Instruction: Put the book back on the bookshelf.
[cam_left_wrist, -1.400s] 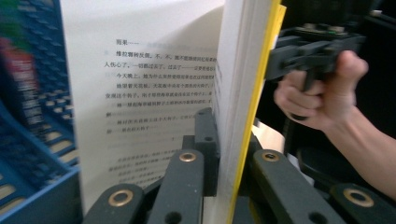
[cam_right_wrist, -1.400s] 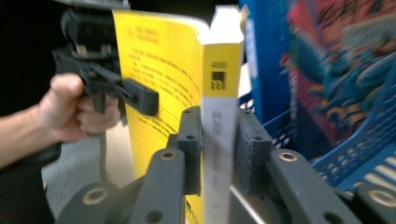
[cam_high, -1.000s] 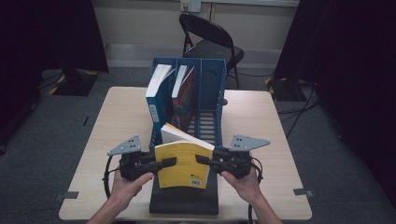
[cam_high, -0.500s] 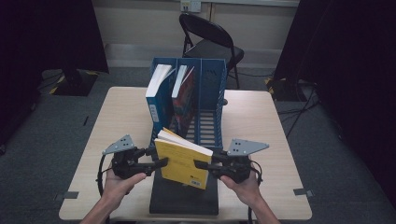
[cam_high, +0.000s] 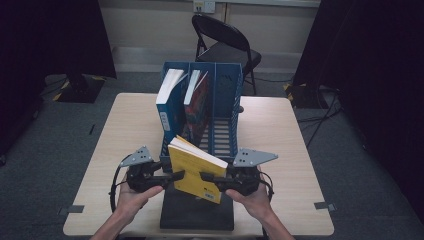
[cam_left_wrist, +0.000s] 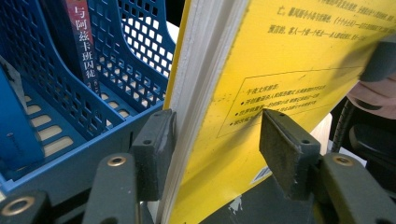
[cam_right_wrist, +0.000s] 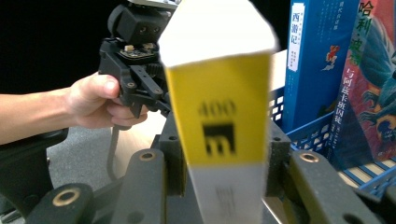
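Yellow book (cam_high: 197, 172) upright, spine rightward

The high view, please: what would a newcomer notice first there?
A yellow book stands tilted on edge at the table's near side, between the left tool and the right tool. Just behind it, a blue file rack holds two books in its left compartments.

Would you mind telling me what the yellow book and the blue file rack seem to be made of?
The yellow book looks like a paperback: a thin, slightly glossy card cover with printed text over a cream paper page block. The blue file rack seems to be moulded plastic, going by its even colour and the regular grid of holes and slots in its walls.
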